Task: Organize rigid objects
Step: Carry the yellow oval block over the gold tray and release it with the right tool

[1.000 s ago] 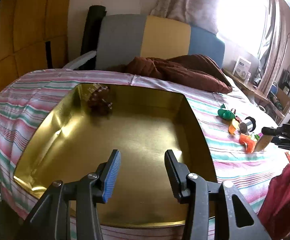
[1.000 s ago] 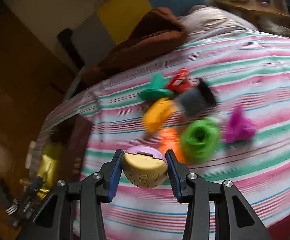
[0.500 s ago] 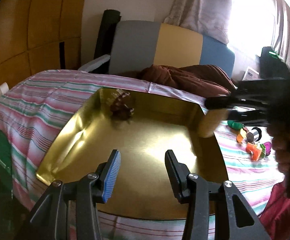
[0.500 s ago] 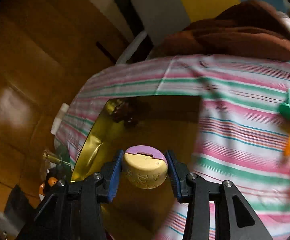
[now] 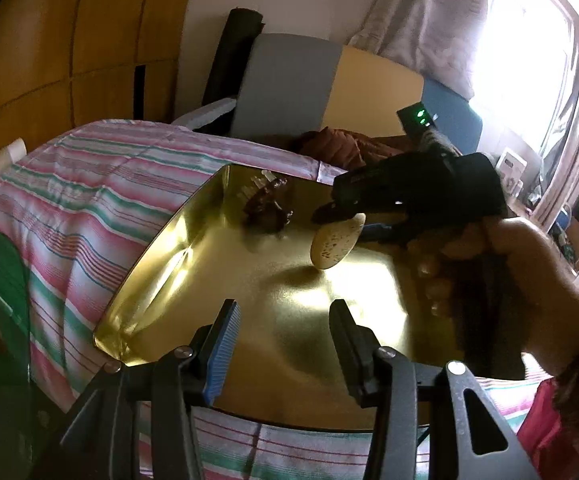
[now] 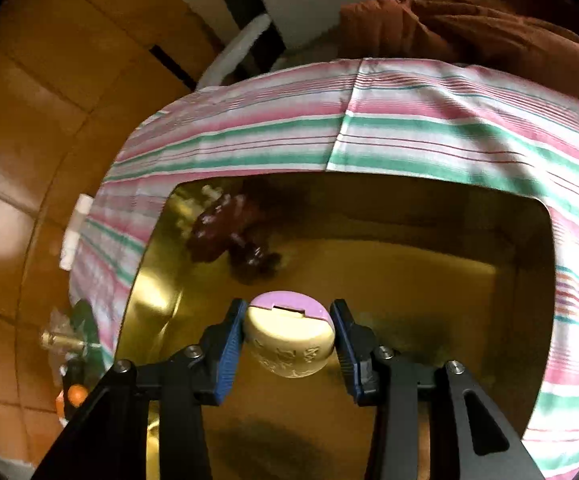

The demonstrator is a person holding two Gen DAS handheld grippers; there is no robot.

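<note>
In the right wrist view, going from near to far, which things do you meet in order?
Right tool holding the yellow and purple round toy → dark brown toy at the far left corner of the gold tray → striped bedsheet → brown blanket.

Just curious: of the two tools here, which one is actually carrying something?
The right tool: its pads clamp a cream-and-purple round toy over the gold tray. The left tool is empty.

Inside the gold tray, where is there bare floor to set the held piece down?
Most of the shiny gold metal tray is bare: its middle, right side and near edge. Only the far-left corner is crowded, by a dark brown lumpy object. The right gripper holds the cream-and-lilac round piece.
</note>
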